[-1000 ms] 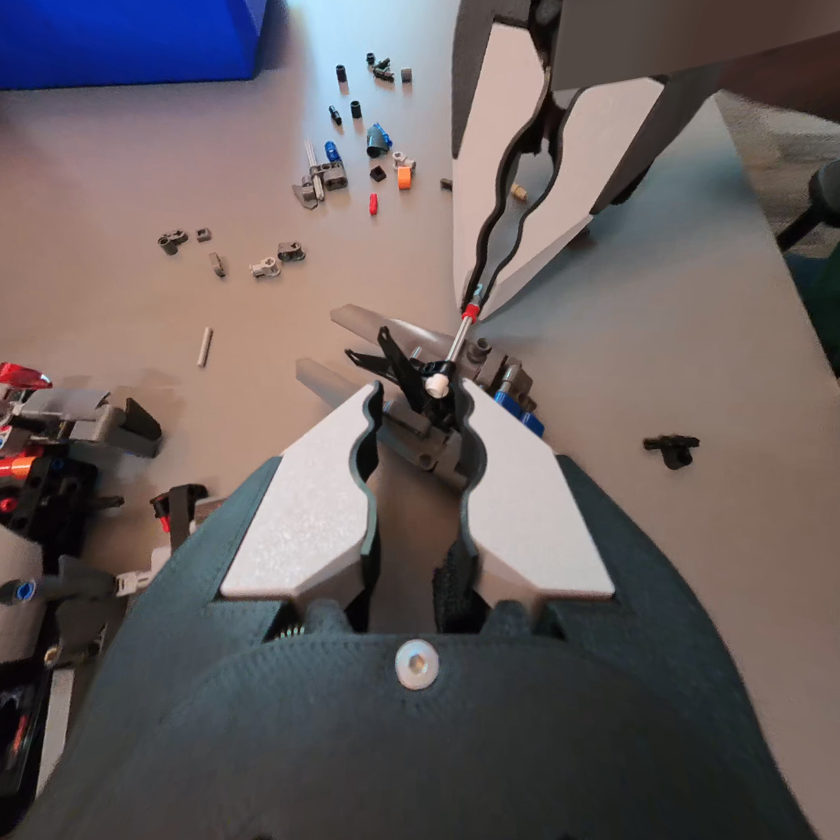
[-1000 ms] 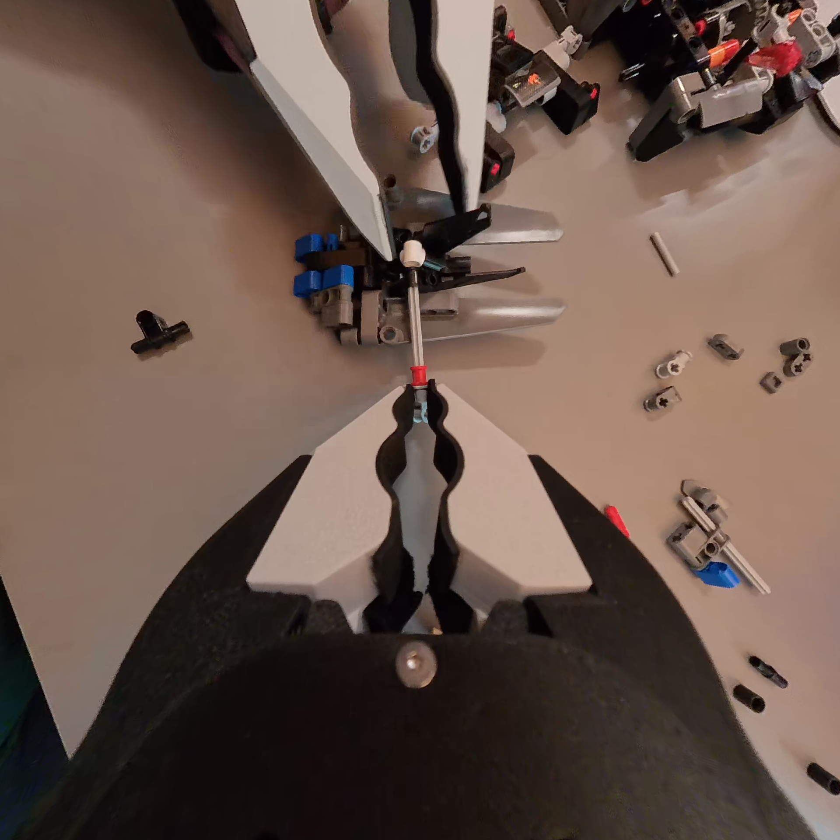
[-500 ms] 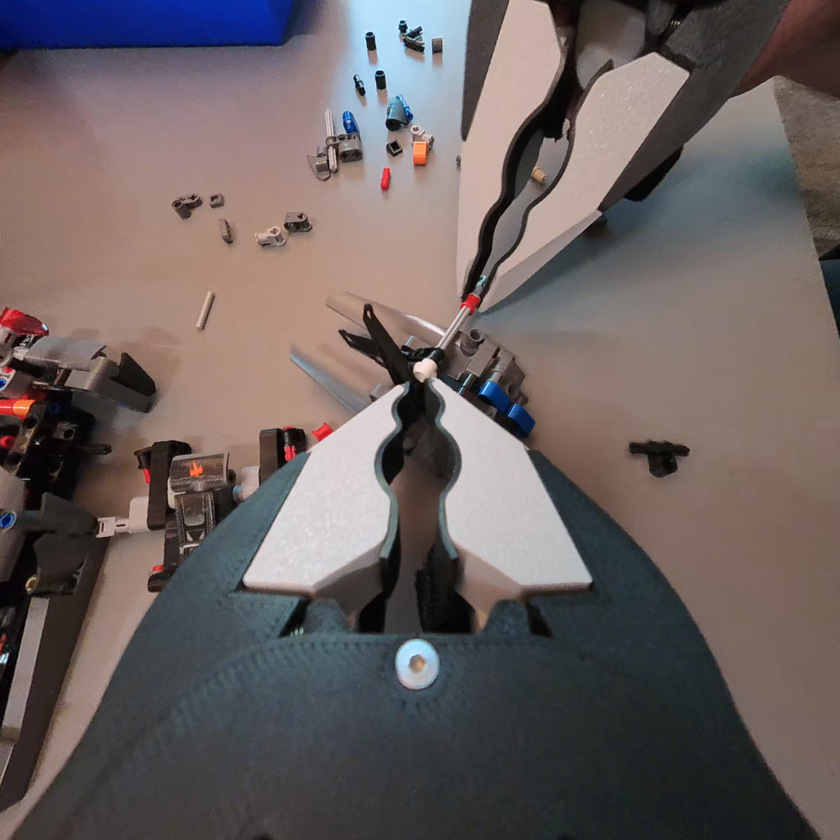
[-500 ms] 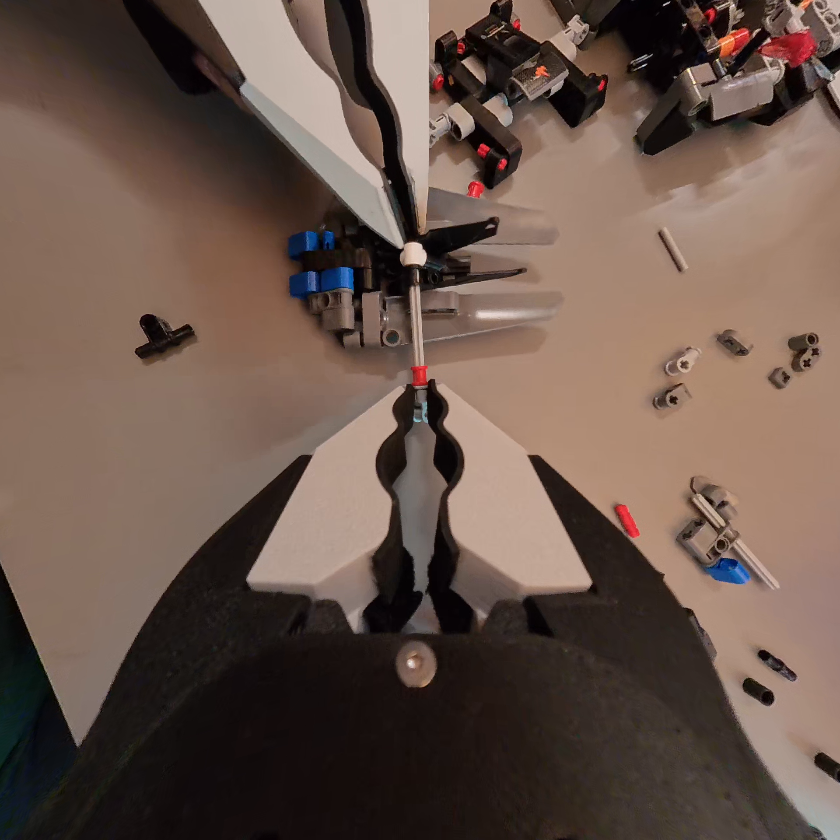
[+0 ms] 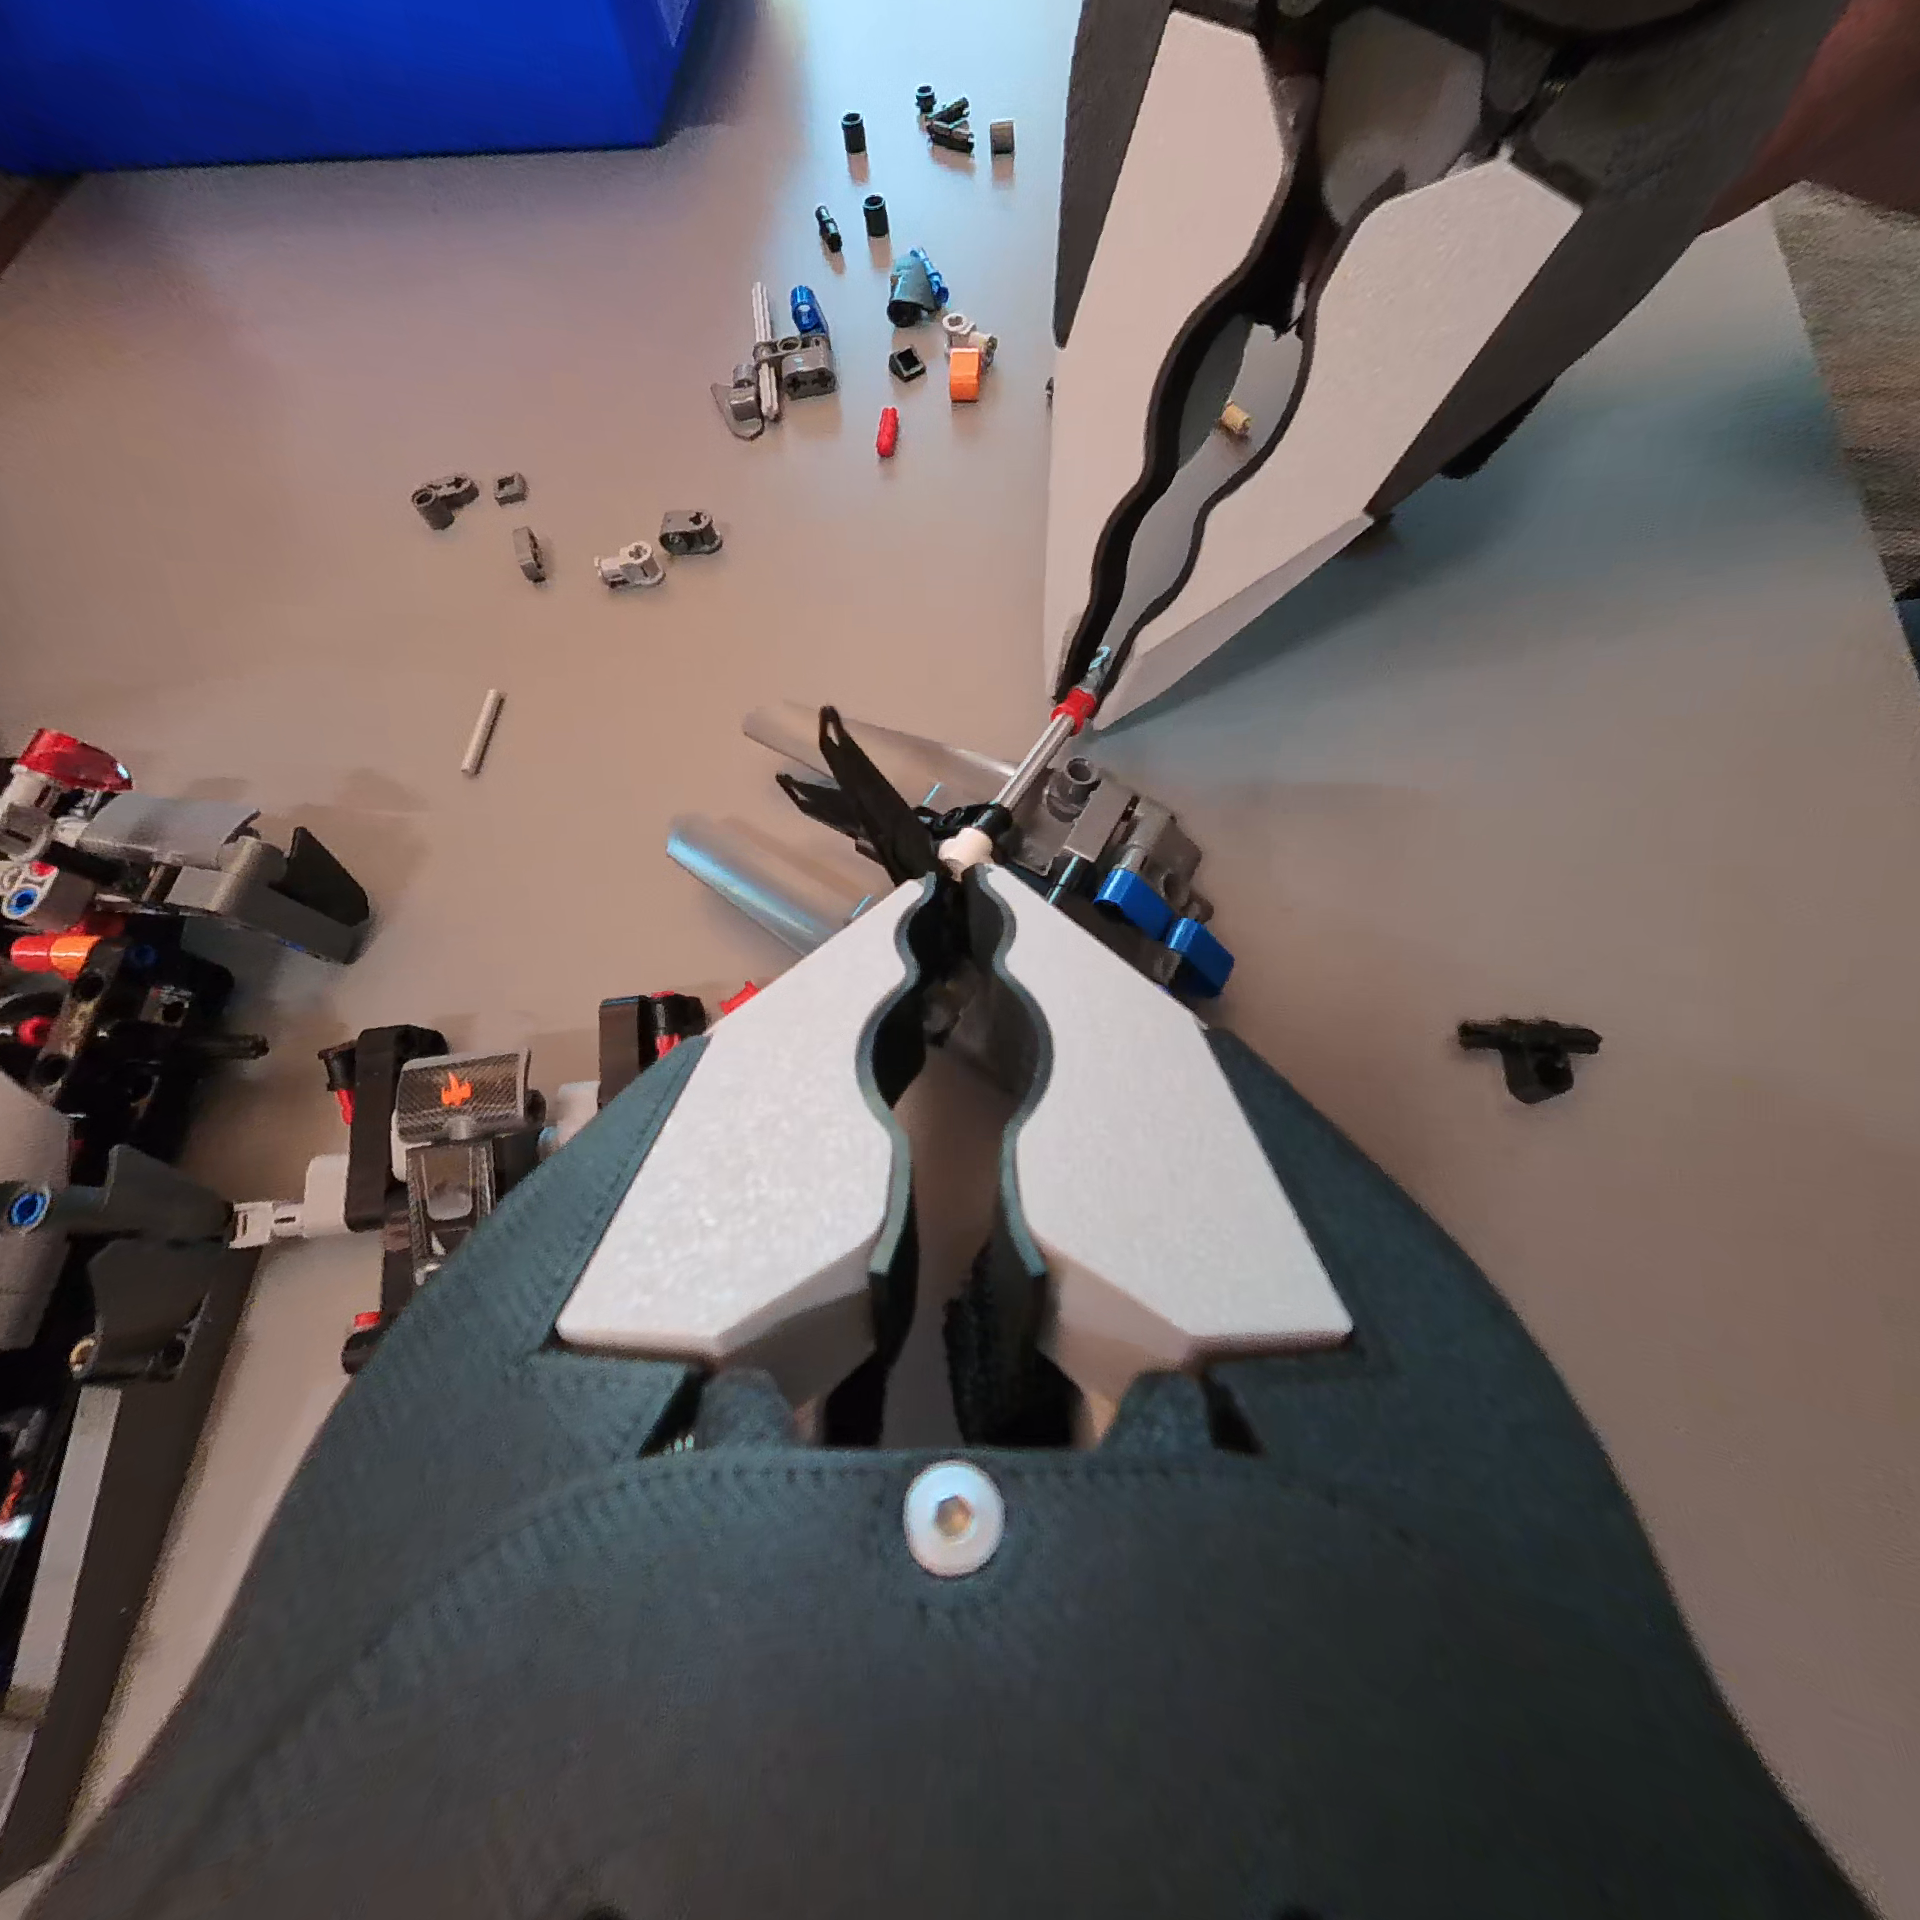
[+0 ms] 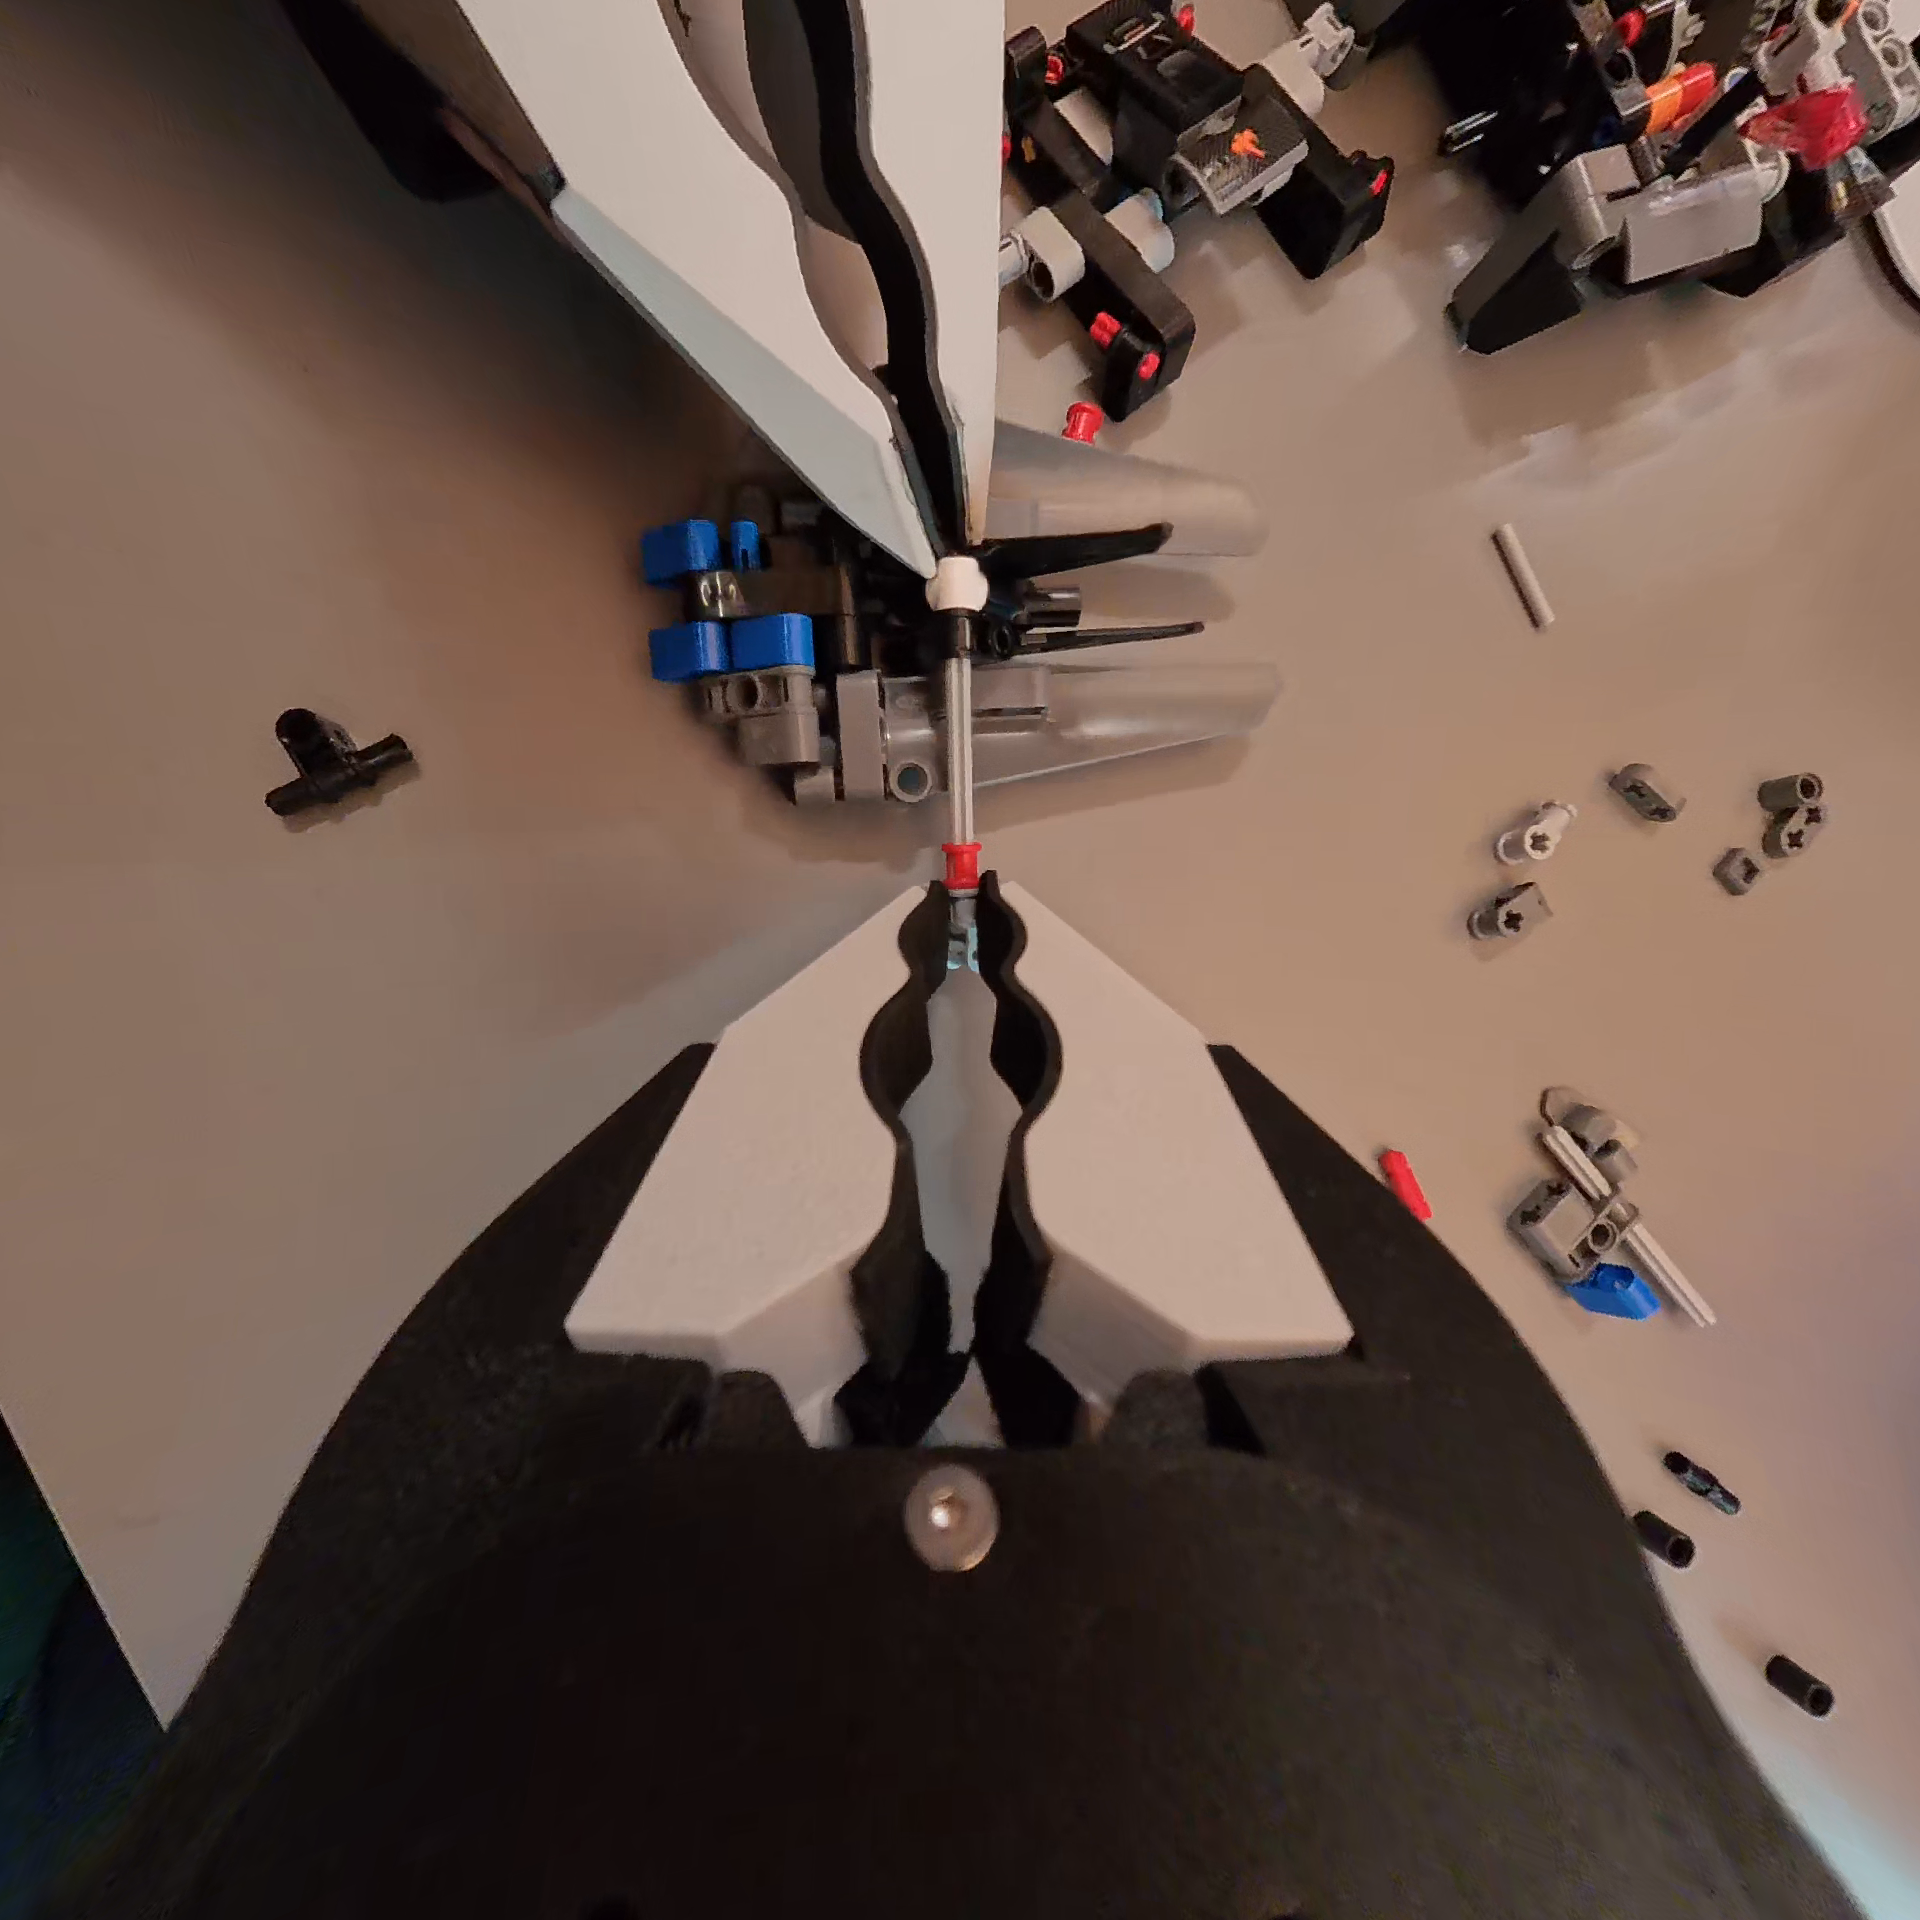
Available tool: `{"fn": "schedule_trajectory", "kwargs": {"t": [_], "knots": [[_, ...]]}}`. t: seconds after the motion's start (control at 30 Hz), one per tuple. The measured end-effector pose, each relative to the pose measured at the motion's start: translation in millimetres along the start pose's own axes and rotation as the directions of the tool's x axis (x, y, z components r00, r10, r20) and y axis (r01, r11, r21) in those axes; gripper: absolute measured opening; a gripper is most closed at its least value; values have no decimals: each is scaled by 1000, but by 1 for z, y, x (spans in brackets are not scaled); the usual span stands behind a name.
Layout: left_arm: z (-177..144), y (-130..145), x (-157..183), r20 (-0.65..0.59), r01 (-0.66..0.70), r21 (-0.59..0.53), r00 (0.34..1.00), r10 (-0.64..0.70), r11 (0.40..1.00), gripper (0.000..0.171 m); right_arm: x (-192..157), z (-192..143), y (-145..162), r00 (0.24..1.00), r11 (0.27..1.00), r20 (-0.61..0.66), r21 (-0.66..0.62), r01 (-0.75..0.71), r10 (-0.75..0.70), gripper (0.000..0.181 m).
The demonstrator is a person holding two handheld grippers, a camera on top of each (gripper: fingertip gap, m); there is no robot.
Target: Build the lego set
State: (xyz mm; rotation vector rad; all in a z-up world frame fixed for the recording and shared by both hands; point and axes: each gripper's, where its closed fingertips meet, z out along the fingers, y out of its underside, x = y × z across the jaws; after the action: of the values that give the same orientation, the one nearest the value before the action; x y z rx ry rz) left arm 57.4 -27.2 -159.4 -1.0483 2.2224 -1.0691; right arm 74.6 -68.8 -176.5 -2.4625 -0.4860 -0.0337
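Note:
A small sub-assembly (image 6: 790, 707) of grey, black and blue pieces with silver blade panels lies on the table. A thin grey axle (image 6: 961, 727) carries a red bush (image 6: 958, 862) near one end and a white bush (image 6: 954, 587) at the other. My right gripper (image 6: 961, 902) is shut on the axle's red-bush end. My left gripper (image 5: 951, 896) is shut on the black part of the sub-assembly (image 5: 1132, 873) just behind the white bush (image 5: 961, 844). The two grippers face each other along the axle (image 5: 1023, 774). What lies between the left tips is mostly hidden.
A black T-shaped connector (image 5: 1527, 1055) lies alone on the right. Several loose grey, black, red and blue pieces (image 5: 790, 364) are scattered beyond. A larger built model (image 5: 125, 935) sits at the left. A blue box (image 5: 312, 73) stands at the far left. The table edge (image 5: 1849, 436) runs along the right. Left tips to right tips: about 6 centimetres. The black T-shaped connector (image 5: 1527, 1055) is about equally far from each gripper, around 11 centimetres. It turns up in the right wrist view (image 6: 331, 749) as well.
My left gripper's fingers have closed from open onto the black part at the axle's white end. My right gripper has kept its hold on the axle.

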Motion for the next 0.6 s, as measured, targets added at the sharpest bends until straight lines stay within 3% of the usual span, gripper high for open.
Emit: {"fn": "schedule_trajectory", "kwargs": {"t": [0.6], "knots": [[-1, 1, -6, 104, -85, 0, 991, 85, 996, 0, -8, 7, -6, 1000, 999, 2, -31, 30, -30, 2]]}}
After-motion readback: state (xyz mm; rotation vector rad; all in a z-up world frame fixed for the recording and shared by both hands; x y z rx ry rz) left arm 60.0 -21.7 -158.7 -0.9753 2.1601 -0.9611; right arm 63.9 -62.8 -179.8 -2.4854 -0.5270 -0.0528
